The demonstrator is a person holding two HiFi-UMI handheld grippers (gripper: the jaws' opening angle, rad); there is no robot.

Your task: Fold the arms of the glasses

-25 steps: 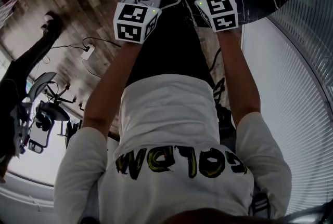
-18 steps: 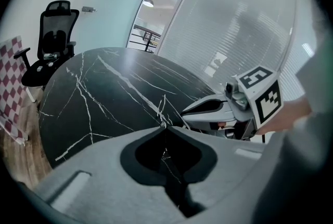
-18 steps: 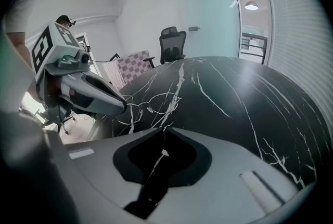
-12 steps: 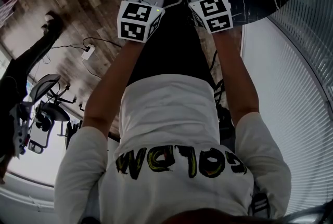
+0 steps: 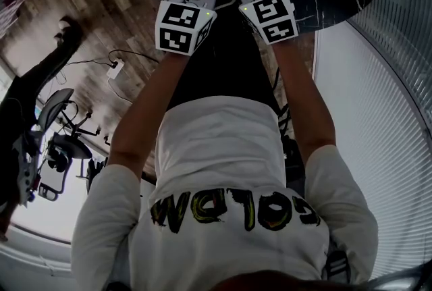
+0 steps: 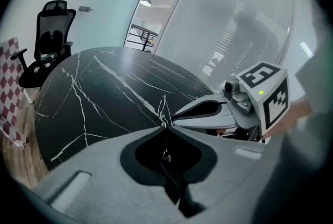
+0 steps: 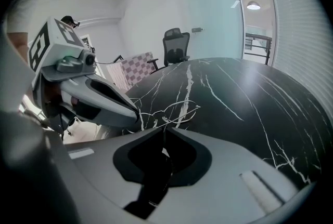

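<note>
1. Essentially everything meets at one spot: the thin wire-framed glasses (image 7: 182,109) hang just above the black marble table with white veins (image 7: 250,98), at its near edge, pinched from both sides.
2. Seen in the left gripper view, the left gripper (image 6: 164,125) has its fingers closed on a fine wire of the frame, which stands up just past the tips and also runs back through the hollow behind them.
3. Seen in its own view, the right gripper (image 7: 165,128) has its fingers pressed together on another wire piece, likely one arm; the rest of the frame reaches ahead and to the right over the table.
4. Both tips almost touch, left tip just left of the right one, so neither hand is nearer. I judge the fold turns on swinging the right-held piece toward the left-held frame.
5. Nothing lies on the table nearby. A black office chair (image 7: 174,46) and a red-and-white chequered panel (image 7: 136,68) stand well beyond the far rim, out of the way.
</note>
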